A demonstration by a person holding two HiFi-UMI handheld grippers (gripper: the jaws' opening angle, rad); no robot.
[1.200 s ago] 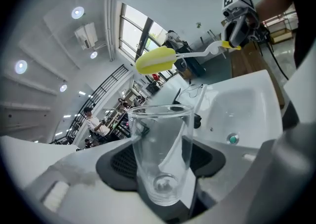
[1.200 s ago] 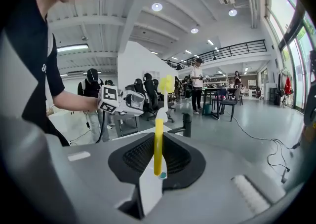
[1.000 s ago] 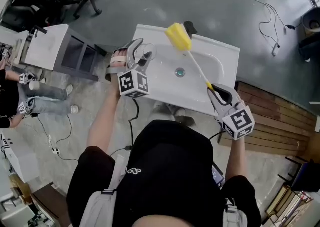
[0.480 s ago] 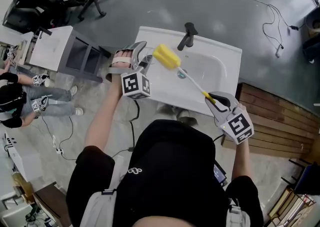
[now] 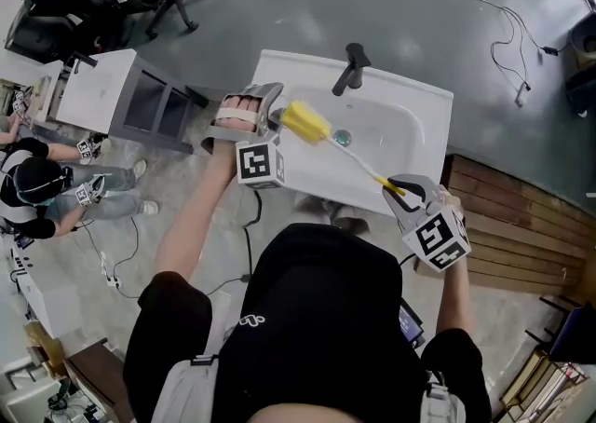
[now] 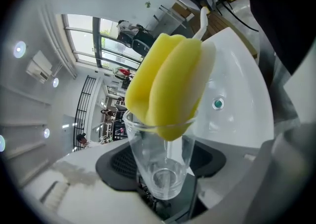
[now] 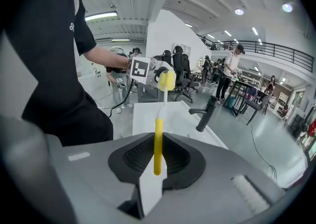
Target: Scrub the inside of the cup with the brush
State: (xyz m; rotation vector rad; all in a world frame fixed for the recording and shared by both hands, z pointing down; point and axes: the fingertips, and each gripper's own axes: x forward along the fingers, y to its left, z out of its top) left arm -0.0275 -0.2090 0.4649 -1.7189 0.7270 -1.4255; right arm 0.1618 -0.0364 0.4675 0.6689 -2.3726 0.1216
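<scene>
My left gripper (image 5: pixel 259 110) is shut on a clear plastic cup (image 6: pixel 157 168) and holds it by the lower part, its mouth turned toward the brush. The brush's yellow sponge head (image 6: pixel 168 85) sits at the cup's rim, with its tip just inside. A thin white stem (image 5: pixel 358 162) runs from the head to the yellow handle end (image 7: pixel 158 144). My right gripper (image 5: pixel 402 186) is shut on that handle. Both grippers hang over the white sink (image 5: pixel 410 109), the cup at its left edge. In the head view the cup is mostly hidden by the gripper and the sponge.
The sink's drain (image 5: pixel 343 138) lies just right of the sponge, and a black faucet (image 5: pixel 350 67) stands at the back rim. A grey cabinet (image 5: pixel 102 88) stands at the left, with a person (image 5: pixel 37 188) beyond it. Wooden flooring (image 5: pixel 521 235) lies at the right.
The sponge head swung from over the back of the sink down and left to the cup's mouth. My left gripper rolled with the cup. My right gripper dropped slightly.
</scene>
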